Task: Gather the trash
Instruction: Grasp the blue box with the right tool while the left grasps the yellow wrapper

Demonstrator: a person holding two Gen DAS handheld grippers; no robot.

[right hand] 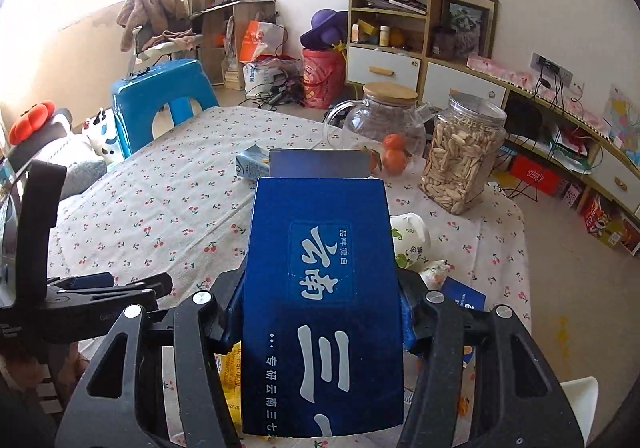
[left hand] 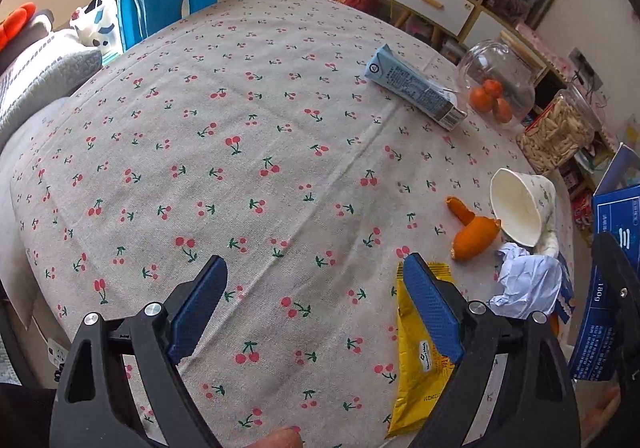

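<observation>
The right gripper [right hand: 320,312] is closed on a dark blue cardboard box with white Chinese characters [right hand: 320,288]; both pads press its long sides, and the box stands tilted above the table covered with a cherry-print cloth [right hand: 168,208]. So the step in hand seems to be the carrying away of this box, the first piece of trash already taken.

The left gripper [left hand: 316,300] hangs over the near part of the table with its jaws wide apart and nothing between them. Its right finger lies just over a yellow foil snack wrapper [left hand: 416,376], which rests flat near the near edge.

Other trash remains toward the right edge: a crumpled pale blue paper [left hand: 524,284], pieces of orange peel [left hand: 472,236], and a white paper cup with a green print [left hand: 520,208] lying on its side. A light blue drink carton [left hand: 416,88] lies flat farther back, near a glass jar with a wooden lid [right hand: 384,120] holding small oranges and a clear plastic jar of seeds [right hand: 460,160]. These two jars are probably not trash.

No bin is visible in either view. The next move probably calls for bringing the box to a collection place, while the left gripper could shift a little to the right, go down and close on the yellow wrapper. The flat foil may slip, so a low grasp at its edge seems wise.
</observation>
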